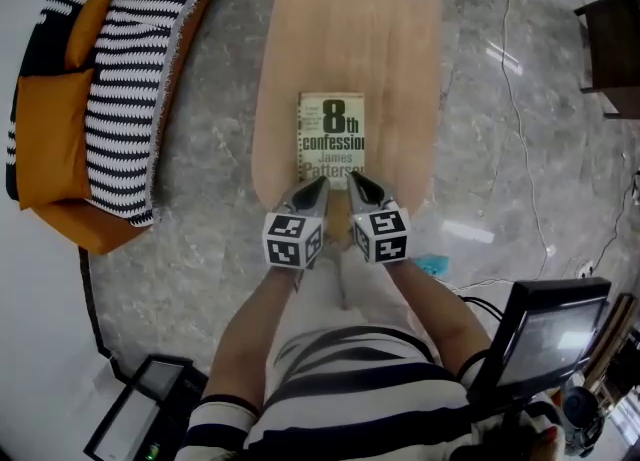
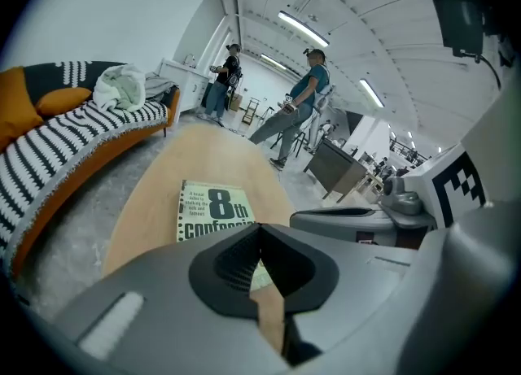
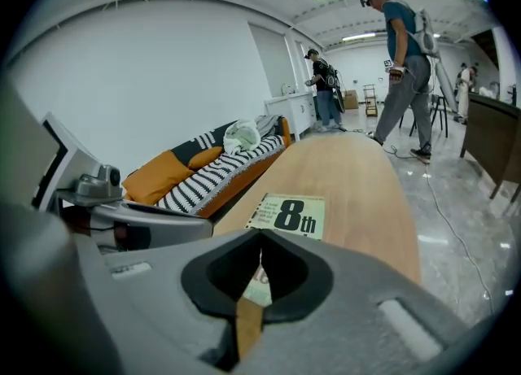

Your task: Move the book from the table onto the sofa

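A pale paperback book (image 1: 331,139) with big dark print lies flat near the front end of the long wooden table (image 1: 350,39). Both grippers hover side by side just above its near edge. My left gripper (image 1: 316,187) is shut and holds nothing. My right gripper (image 1: 356,185) is shut too, also bare. In the left gripper view the book (image 2: 213,211) lies just beyond the closed jaws. From the right gripper view the book (image 3: 288,214) shows the same way. The sofa (image 1: 120,89), orange with a black-and-white striped throw, stands left of the table.
Marble floor surrounds the table. A cable (image 1: 520,99) runs over the floor at the right, beside dark furniture (image 1: 612,49). A monitor (image 1: 545,334) and gear sit near my right side. People (image 2: 297,105) stand far off across the room. White cloth (image 2: 118,89) lies on the sofa.
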`<state>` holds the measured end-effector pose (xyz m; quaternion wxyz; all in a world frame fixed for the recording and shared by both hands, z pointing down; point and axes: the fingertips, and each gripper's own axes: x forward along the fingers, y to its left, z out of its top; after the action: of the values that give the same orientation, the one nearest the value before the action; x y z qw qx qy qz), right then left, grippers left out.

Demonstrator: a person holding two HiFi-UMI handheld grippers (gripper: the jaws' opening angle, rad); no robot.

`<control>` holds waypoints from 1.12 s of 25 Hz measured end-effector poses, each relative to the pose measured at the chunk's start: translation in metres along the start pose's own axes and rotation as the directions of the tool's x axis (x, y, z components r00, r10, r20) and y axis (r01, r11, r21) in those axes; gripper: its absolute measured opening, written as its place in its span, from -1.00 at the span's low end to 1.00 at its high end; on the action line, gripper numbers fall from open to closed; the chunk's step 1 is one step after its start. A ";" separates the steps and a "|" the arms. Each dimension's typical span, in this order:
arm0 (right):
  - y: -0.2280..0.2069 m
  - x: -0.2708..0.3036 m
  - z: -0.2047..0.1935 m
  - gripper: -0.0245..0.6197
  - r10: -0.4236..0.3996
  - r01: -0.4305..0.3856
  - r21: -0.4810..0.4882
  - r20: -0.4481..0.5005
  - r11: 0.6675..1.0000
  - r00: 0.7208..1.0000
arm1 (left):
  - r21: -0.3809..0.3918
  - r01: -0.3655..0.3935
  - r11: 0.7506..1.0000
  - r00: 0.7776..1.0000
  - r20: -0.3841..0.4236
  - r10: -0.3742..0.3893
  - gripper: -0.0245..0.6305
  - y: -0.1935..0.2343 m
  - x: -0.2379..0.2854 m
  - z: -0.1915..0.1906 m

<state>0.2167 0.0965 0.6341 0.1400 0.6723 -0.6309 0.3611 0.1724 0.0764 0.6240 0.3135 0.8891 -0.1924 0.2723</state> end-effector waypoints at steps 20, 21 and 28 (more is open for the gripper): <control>-0.053 0.070 -0.024 -0.45 -0.002 0.009 0.109 -0.059 0.994 0.998 | -0.115 -0.151 0.982 0.987 -0.073 0.143 -0.40 0.090 0.058 -0.008; -0.056 0.074 -0.024 -0.41 -0.002 0.010 0.113 -0.063 0.994 0.998 | -0.121 -0.157 0.980 0.986 -0.077 0.148 -0.39 0.094 0.061 -0.008; -0.067 0.094 -0.025 -0.23 0.007 0.005 0.152 -0.077 0.988 0.997 | -0.151 -0.167 0.974 0.982 -0.116 0.150 -0.24 0.114 0.078 -0.011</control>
<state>0.2669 0.0534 0.7322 0.1127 0.6663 -0.5959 0.4339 0.1703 -0.0126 0.7300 0.3706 0.8276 -0.2675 0.3259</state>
